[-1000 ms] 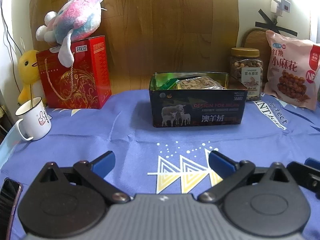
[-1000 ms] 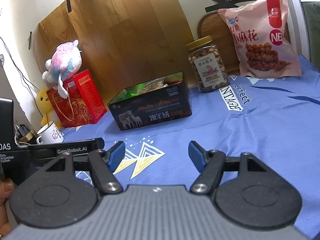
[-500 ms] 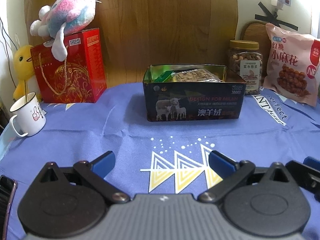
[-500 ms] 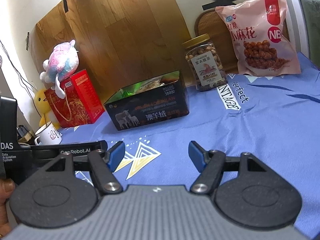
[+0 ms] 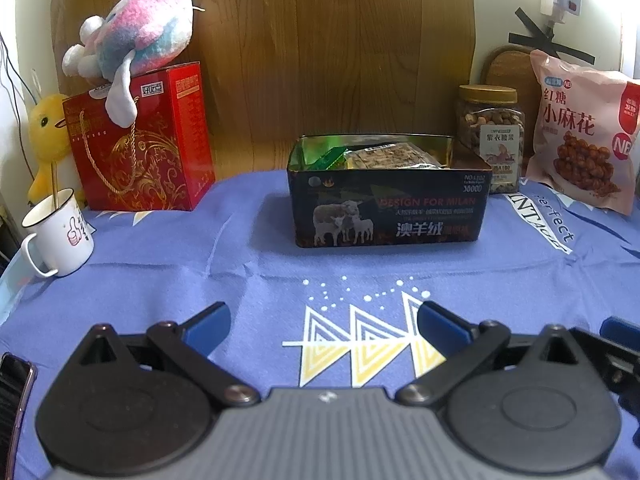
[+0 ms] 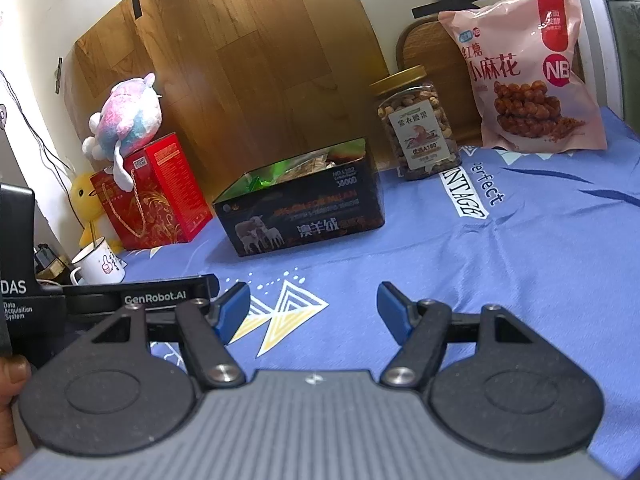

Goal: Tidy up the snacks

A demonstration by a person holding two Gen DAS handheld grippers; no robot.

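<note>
A dark open tin box [image 5: 388, 216] [image 6: 304, 216] printed with sheep stands mid-table on the blue cloth, with wrapped snack packets [image 5: 384, 158] inside. To its right stand a clear jar of nuts [image 5: 491, 136] [image 6: 418, 124] with a gold lid and a pink snack bag [image 5: 584, 132] [image 6: 524, 72] leaning on the wall. My left gripper [image 5: 324, 326] is open above the cloth, well short of the tin. My right gripper [image 6: 314, 310] is open too, with nothing between its fingers, beside the left gripper's body [image 6: 132, 298].
A red gift box [image 5: 140, 140] with a plush toy [image 5: 136, 40] on top stands at the back left, next to a yellow duck toy [image 5: 46, 136] and a white mug [image 5: 56, 232]. A phone [image 5: 14, 396] lies at the near left edge. A wood panel backs the table.
The left wrist view shifts slightly across the frames, with the tin and other things a little lower and to the left half a second ago. Both grippers stay open with nothing in them.
</note>
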